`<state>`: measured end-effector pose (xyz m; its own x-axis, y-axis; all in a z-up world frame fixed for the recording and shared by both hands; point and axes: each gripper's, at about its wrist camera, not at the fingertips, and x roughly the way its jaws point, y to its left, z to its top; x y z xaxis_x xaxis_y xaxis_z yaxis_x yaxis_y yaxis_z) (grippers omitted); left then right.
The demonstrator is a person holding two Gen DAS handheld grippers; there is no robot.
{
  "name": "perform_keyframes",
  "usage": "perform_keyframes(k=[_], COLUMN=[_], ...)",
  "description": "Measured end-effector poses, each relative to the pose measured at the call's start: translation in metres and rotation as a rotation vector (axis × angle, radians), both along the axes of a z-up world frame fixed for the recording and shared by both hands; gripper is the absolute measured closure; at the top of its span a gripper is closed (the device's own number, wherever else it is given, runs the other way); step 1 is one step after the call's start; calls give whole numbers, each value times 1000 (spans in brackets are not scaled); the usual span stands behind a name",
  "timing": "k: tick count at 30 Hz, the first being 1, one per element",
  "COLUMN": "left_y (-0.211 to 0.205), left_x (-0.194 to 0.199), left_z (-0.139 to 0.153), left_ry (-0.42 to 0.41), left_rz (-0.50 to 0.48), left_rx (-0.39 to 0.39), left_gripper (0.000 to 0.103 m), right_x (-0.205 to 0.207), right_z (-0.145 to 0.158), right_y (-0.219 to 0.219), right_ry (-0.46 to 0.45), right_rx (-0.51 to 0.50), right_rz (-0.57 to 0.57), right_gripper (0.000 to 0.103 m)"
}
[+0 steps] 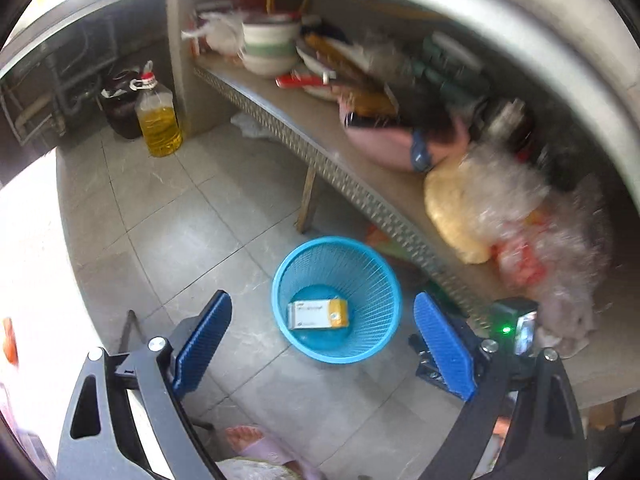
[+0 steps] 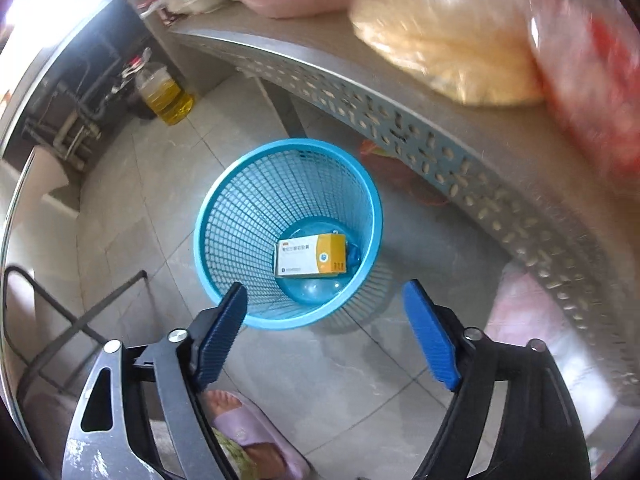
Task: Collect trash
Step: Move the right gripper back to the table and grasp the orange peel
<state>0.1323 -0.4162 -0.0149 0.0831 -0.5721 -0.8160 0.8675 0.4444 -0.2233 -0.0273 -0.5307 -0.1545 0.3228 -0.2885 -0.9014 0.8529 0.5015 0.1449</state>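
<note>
The box (image 2: 311,255) lies flat in the bin (image 2: 224,216) on the floor, by the shelf's front edge. Both the left gripper (image 1: 322,344) and right gripper (image 2: 324,328) gape wide, empty. Lift clear of the rim before seeking more trash.

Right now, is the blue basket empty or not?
Not empty. The blue basket stands upright on the floor with one small box lying on its bottom.

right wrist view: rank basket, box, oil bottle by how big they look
1. basket
2. box, lying inside the basket
3. oil bottle, looks about box-sized, but it stands farther off, so this order is unsure
</note>
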Motion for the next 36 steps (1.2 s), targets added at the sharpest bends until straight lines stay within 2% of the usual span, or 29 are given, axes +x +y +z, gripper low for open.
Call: perform_keyframes(k=[3,4,8,11,13,15,18,20,24,28,30,32,35,36], left_y=[38,50,105,154,184,213,258,288,349,401,420,438,459,466], left_x=[3,2,-3,-7,-12,-18,-26,-30,-35,-30,-23,-16,-6,-3], left_z=[14,18,33,40,42,44,44,44,45,45,45,45,42,41], left_ry=[89,92,47,18,-13,-47,-71,-90,-114,-129,-137,-134,-116,-110], left_rz=[35,43,97,145,178,221,282,318,381,462,517,572,633,647], left_rx=[-44,-49,-82,-121,-146,-163,-188,-219,-304,-345,-345,-354,-373,-377], left_gripper=[9,9,9,6,6,6,6,6,6,6,6,6,6,6], right_x=[11,14,34,52,58,62,65,74,109,163,194,234,292,313], right_z=[30,40,74,93,105,120,149,166,191,197,196,187,164,155], right_y=[18,24,48,70,84,101,122,135,157,173,179,178,188,190], right_ry=[30,34,109,162,166,110,-69,-183,-280,-360,-362,-360,-306,-276], right_rx=[-119,-160,-330,-426,-491,-556,-566,-551,-468,-286,-206,-85,102,163], right_rz=[43,60,93,184,241,286,420,495,623,775,829,873,900,881], right_gripper=[8,8,8,8,8,8,8,8,8,8,9,14,26,33])
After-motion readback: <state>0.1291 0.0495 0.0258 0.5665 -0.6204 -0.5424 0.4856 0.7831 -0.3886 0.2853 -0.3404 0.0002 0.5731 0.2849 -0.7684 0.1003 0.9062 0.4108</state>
